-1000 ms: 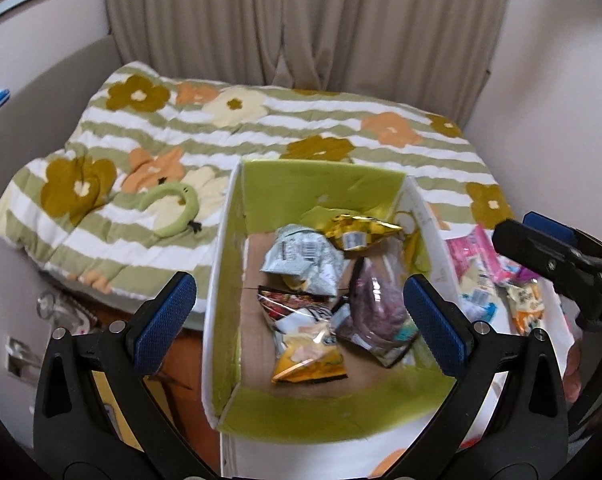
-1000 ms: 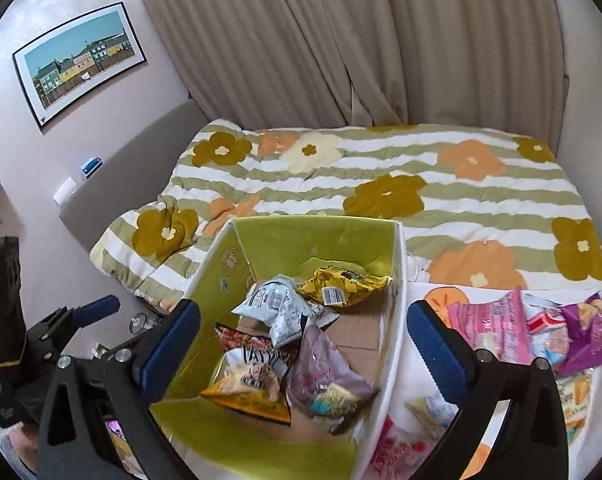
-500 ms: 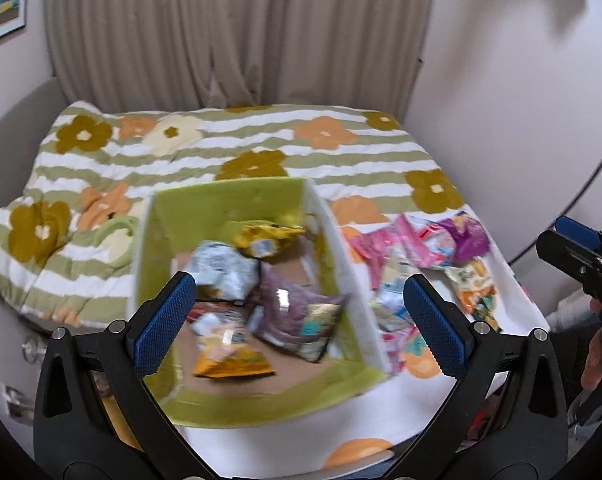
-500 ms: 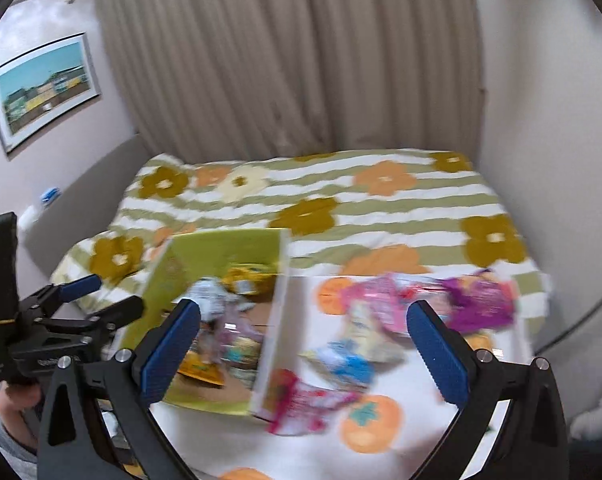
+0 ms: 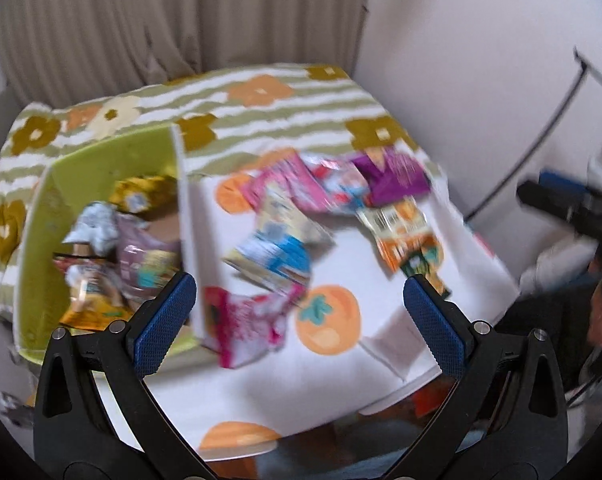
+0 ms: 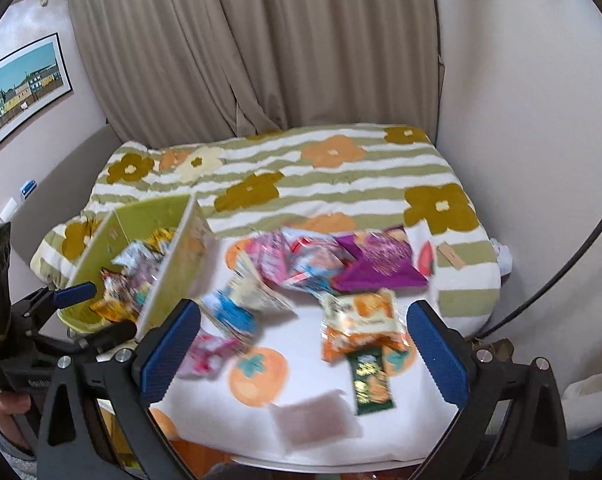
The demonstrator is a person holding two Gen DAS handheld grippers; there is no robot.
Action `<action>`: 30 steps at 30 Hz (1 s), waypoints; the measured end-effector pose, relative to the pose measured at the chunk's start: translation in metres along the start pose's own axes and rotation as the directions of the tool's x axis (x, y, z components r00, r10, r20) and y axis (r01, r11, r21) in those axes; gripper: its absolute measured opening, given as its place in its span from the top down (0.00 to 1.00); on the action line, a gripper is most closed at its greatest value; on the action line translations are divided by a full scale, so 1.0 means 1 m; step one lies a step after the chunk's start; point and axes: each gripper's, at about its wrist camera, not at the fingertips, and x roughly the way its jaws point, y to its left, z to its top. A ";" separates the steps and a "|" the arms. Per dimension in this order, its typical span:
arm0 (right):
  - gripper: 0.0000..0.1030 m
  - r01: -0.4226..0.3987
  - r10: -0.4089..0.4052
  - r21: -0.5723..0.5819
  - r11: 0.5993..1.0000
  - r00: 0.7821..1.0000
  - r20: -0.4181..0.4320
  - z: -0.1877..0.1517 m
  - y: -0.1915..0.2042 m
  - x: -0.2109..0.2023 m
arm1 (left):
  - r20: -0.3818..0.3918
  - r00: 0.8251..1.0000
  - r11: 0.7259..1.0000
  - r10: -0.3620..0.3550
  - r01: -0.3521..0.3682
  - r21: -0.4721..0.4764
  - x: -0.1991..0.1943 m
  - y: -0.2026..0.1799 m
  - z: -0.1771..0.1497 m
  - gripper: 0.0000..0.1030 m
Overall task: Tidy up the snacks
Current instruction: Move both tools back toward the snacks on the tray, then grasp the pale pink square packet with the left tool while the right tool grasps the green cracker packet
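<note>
Beside the bed, my left tongs [image 5: 299,316] and right tongs [image 6: 303,344] hover wide open, empty; loose snack packets [image 6: 357,322] risk sliding off the cloth-covered surface [image 6: 313,432] if nudged.

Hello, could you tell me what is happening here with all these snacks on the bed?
A person holds a hand-held gripper in each hand, sorting snacks. Several packets already lie in the green box. More sit loose on the white cloth beside it, among them a purple bag and an orange packet. The left hand-held gripper and right hand-held gripper are both open and empty above the loose pile.
</note>
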 end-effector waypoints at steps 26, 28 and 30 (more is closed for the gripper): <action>0.05 -0.014 0.010 -0.021 1.000 0.980 -0.201 -0.109 -0.107 0.117 | -0.284 0.944 0.879 -0.170 0.275 0.389 0.174 -0.140 -0.093 0.01; 0.08 -0.018 0.012 -0.025 1.000 0.976 -0.216 -0.112 -0.107 0.125 | -0.293 0.940 0.883 -0.174 0.280 0.377 0.178 -0.139 -0.095 0.07; 0.12 -0.025 0.016 -0.035 0.999 0.974 -0.226 -0.115 -0.105 0.131 | -0.308 0.936 0.886 -0.168 0.281 0.369 0.183 -0.138 -0.097 0.17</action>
